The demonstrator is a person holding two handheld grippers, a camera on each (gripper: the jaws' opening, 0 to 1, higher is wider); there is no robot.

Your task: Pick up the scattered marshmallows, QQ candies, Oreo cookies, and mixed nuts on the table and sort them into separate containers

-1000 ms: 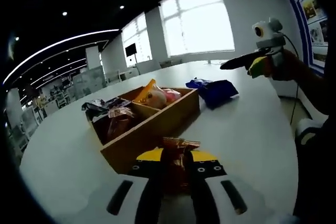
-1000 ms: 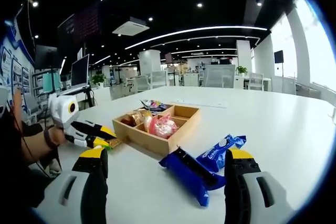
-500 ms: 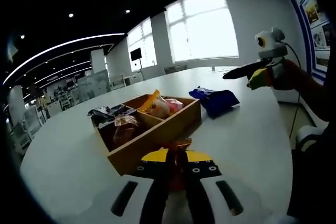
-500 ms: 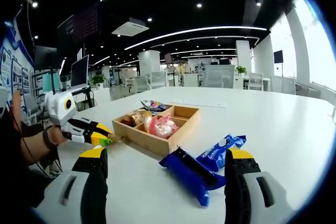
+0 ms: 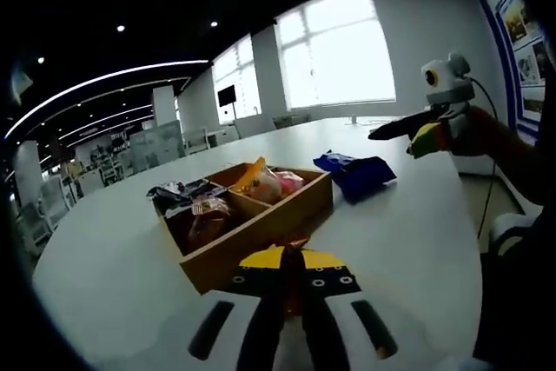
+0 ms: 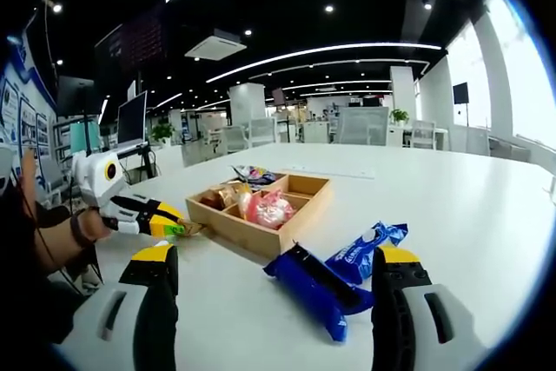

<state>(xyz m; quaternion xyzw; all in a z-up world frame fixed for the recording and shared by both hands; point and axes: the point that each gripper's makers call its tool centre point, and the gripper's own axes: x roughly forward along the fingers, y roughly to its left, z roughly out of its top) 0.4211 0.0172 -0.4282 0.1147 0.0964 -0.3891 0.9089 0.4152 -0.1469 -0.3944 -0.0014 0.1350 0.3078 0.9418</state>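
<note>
**Left gripper clamps a snack packet beside the wooden tray; right gripper stands wide above the blue packets**

In the left gripper view, the left gripper (image 5: 294, 277) has its jaws drawn narrow on a small orange-brown snack packet (image 5: 295, 254), held just in front of the near corner of the wooden tray (image 5: 261, 228). The tray sits on the white table (image 5: 408, 215) and is split into compartments: dark and brown wrapped snacks (image 5: 195, 206) lie in the compartments toward the left gripper's left, and a pink and orange packet (image 5: 265, 182) in the next one over. Beyond the tray's far end lie the blue packets (image 5: 356, 171). The right gripper (image 5: 408, 123) hangs above the table past those packets, held in a person's hand.

In the right gripper view, the right gripper (image 6: 274, 280) has its jaws spread wide, with nothing between them. The blue packets (image 6: 334, 271) lie on the table just beside the tray (image 6: 261, 206), between it and this gripper. The left gripper (image 6: 165, 223) meets the tray's left corner.
</note>
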